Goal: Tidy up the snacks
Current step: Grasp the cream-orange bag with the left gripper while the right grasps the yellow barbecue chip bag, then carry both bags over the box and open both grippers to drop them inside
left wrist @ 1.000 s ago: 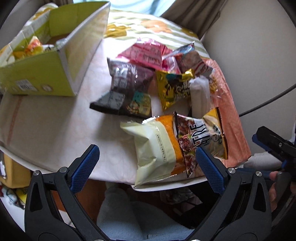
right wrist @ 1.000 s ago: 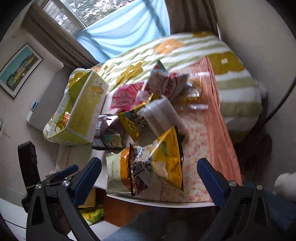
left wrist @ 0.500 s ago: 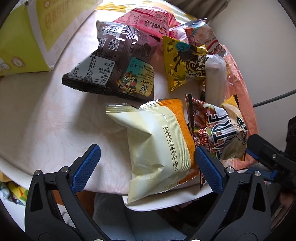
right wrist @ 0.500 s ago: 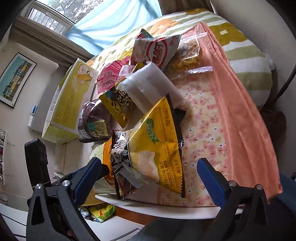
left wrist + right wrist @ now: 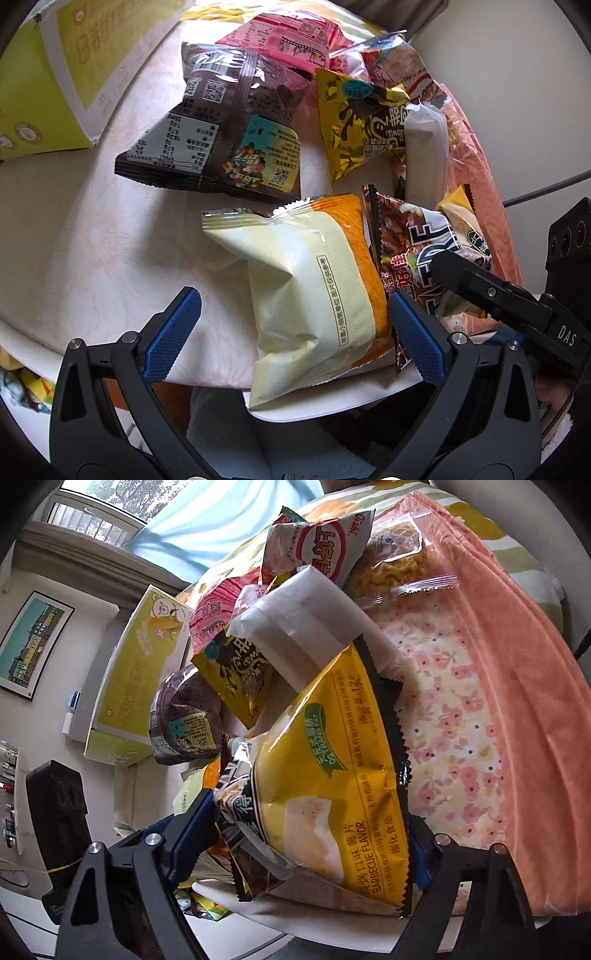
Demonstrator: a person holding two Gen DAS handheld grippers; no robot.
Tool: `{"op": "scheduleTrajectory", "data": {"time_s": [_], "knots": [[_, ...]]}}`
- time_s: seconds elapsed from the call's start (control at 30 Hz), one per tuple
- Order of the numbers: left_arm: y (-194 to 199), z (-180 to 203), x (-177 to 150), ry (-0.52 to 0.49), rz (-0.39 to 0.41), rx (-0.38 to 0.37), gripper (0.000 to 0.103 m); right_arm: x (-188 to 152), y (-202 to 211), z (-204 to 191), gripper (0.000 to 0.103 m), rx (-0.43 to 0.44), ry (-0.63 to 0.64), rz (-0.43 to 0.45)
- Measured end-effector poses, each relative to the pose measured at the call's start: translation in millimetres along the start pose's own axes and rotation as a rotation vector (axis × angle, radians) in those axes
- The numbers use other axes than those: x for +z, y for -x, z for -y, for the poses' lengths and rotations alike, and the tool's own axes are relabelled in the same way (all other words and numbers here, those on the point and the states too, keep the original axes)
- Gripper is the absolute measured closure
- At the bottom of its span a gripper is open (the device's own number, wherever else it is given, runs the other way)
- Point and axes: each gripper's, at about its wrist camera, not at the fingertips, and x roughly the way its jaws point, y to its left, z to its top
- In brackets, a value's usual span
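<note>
- Straddling the cream-orange packet (image 5: 314, 295), my left gripper (image 5: 291, 328) stays spread wide, pads clear.
- Right gripper (image 5: 306, 845) spread around yellow barbecue chip bag (image 5: 332, 794); contact unclear.

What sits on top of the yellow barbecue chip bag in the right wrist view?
A white wrapped packet overlaps the far end of the yellow barbecue chip bag. Whatever lies beneath the bag is covered.

A framed picture of buildings (image 5: 31, 646) hangs on the pale wall at left. A light blue curtain (image 5: 207, 528) covers the window (image 5: 92, 513) above. A pink floral cloth (image 5: 480, 701) drapes the table's right side, near a green-and-orange striped bedspread (image 5: 476, 517). A black cable (image 5: 543, 190) crosses the wall.
</note>
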Motion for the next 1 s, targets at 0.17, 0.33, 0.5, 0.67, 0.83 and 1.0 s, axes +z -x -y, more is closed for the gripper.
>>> {"op": "scheduleTrajectory", "data": {"time_s": [0.17,0.33,0.5,0.67,0.83,1.0], "knots": [[-2,5,0,-0.008,-0.005,-0.003,0.002,-1,8,1,0.034,-0.017,0.017,0.01],[-5,11,4,-0.019,-0.006,0.001,0.003,-2,22,5,0.034,-0.048,0.029,0.039],[-17,17,7,-0.022,-0.031,0.021,0.018,-3,29,10,0.034,-0.067,0.028,0.051],[-24,24,7,-0.033,-0.048,0.031,0.029,-2,30,13,0.034,-0.072,0.016,0.057],[-25,28,8,-0.046,-0.04,0.048,0.039,-3,30,15,0.034,-0.078,0.022,0.064],[-23,31,7,-0.052,-0.029,0.057,0.04,-3,31,16,0.034,-0.07,0.01,0.066]]}}
